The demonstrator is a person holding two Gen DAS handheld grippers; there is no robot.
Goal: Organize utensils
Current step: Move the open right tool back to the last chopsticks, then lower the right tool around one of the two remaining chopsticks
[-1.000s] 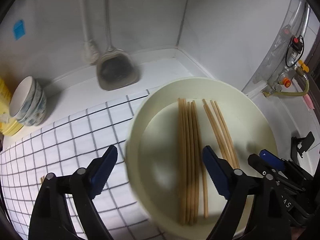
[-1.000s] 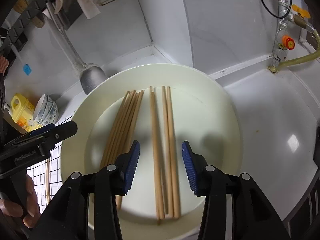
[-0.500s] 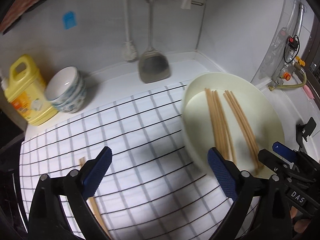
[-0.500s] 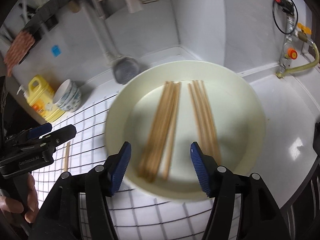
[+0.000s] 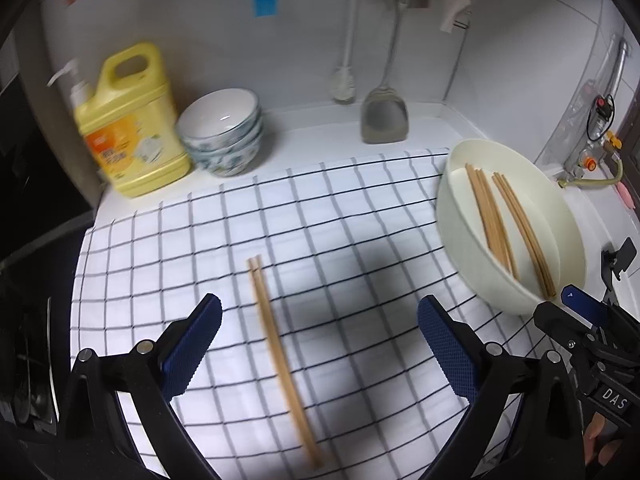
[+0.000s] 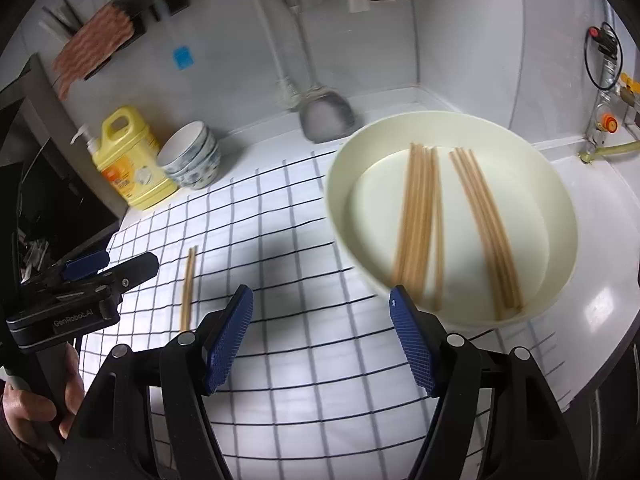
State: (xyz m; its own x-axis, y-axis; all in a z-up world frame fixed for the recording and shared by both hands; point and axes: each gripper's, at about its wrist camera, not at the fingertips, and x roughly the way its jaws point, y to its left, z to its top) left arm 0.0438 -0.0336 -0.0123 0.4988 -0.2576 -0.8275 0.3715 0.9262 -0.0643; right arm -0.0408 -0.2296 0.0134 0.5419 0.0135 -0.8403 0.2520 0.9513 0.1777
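A pair of wooden chopsticks lies on the checked cloth, between and just ahead of my open, empty left gripper. It also shows in the right wrist view. A cream bowl at the right holds several chopsticks in two bundles; in the right wrist view the bowl and its bundles lie ahead and to the right of my open, empty right gripper. The left gripper shows at the left of that view.
A yellow detergent jug and stacked bowls stand at the back left. A spatula and a brush hang against the back wall. Gas fittings are at the right. The counter edge runs at the right.
Both grippers have pulled back and left from over the bowl. The right gripper has opened wider. The loose chopstick pair on the cloth has come into view between the left fingers.
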